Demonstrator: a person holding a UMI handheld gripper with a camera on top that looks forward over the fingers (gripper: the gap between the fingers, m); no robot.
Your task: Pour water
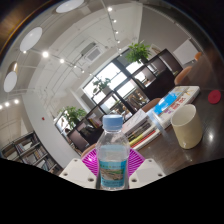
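My hand-held gripper [113, 170] clamped the capped bottle [113, 150]; tilted so, it risked slipping, well short of the cup [186, 126].

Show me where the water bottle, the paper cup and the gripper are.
water bottle [113, 160], gripper view, on its label.
paper cup [186, 127], gripper view, on its side wall.
gripper [113, 172], gripper view, midway between the fingertips, which clasp the bottle.
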